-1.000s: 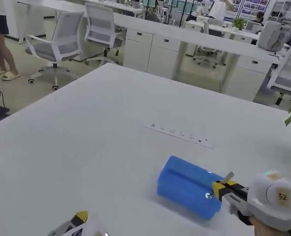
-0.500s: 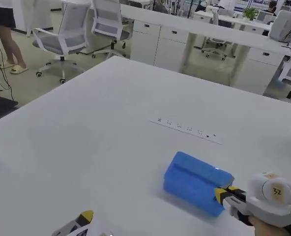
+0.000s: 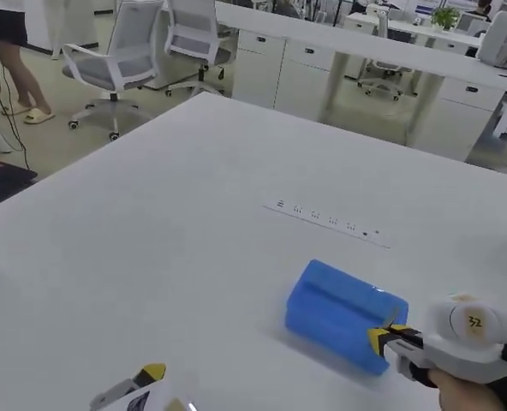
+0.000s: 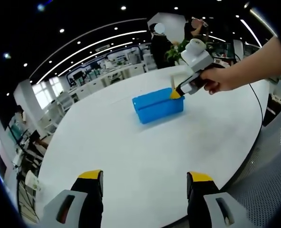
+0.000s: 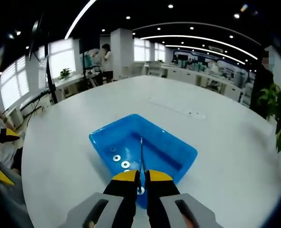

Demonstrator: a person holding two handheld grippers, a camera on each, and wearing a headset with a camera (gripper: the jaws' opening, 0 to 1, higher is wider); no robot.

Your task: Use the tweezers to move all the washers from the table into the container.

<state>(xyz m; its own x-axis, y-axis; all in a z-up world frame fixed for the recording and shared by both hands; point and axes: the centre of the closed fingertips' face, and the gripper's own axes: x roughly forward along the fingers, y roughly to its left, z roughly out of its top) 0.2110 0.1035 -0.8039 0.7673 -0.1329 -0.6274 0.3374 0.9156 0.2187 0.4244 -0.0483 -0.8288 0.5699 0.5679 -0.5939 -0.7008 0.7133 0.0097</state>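
Right gripper (image 5: 141, 175): jaws pinched on the tweezers (image 5: 141, 152), thin tips reaching over the near rim of the blue container (image 5: 176, 156). Washers (image 5: 117, 159), small silvery rings, lie on the container floor just left of the tips. Left gripper (image 4: 145, 175): jaws spread wide, empty, well apart from the container.

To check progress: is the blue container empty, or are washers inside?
Not empty. In the right gripper view, several washers lie inside the blue container.
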